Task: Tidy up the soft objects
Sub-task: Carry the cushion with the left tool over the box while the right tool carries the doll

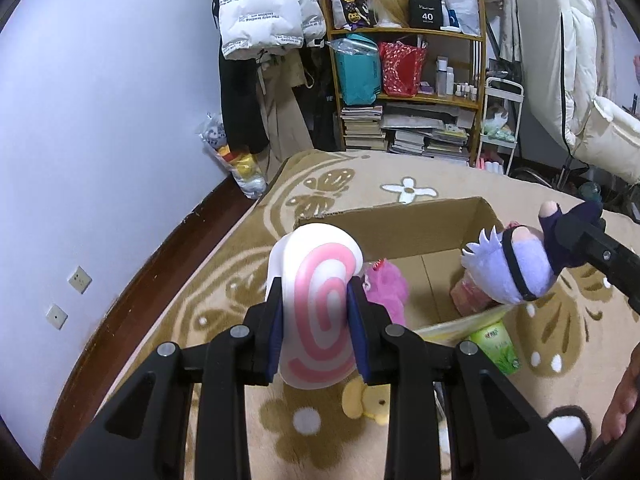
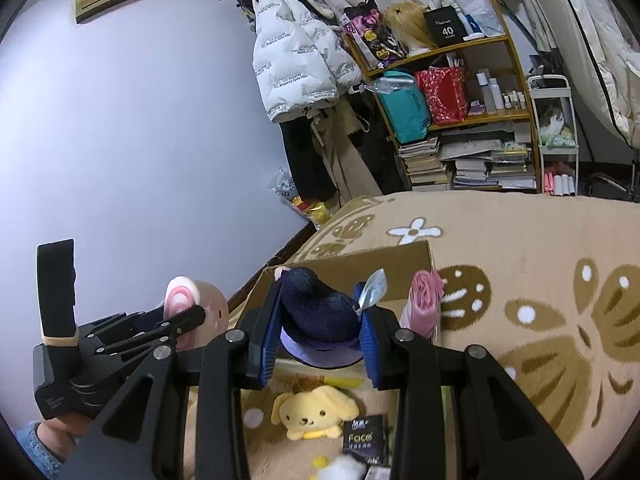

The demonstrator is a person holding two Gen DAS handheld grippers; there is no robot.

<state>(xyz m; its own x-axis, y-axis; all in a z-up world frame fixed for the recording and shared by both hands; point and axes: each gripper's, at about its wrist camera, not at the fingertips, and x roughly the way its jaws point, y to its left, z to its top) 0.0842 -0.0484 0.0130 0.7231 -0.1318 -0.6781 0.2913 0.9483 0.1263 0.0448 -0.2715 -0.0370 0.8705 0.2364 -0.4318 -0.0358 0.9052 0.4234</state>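
Note:
My left gripper (image 1: pixel 316 332) is shut on a white plush with a pink spiral (image 1: pixel 320 300), held up in front of an open cardboard box (image 1: pixel 404 228). A pink fluffy toy (image 1: pixel 386 290) lies inside the box. My right gripper (image 2: pixel 318 330) is shut on a plush doll with a dark blue body (image 2: pixel 318 304), whose lavender head and white spiky hair (image 1: pixel 508 268) show in the left wrist view, hanging over the box's right side. On the rug below lies a yellow dog plush (image 2: pixel 314 410). The left gripper with the spiral plush (image 2: pixel 184 300) appears at the left of the right wrist view.
The box stands on a beige rug with brown butterflies (image 2: pixel 540 320). A green packet (image 1: pixel 496 346) and a black packet (image 2: pixel 362 436) lie near the yellow plush. A pink roll (image 2: pixel 424 300) leans on the box. A crowded shelf (image 1: pixel 408 92) and hanging coats (image 1: pixel 264 12) stand behind. A bare foot (image 1: pixel 620 408) is at the right.

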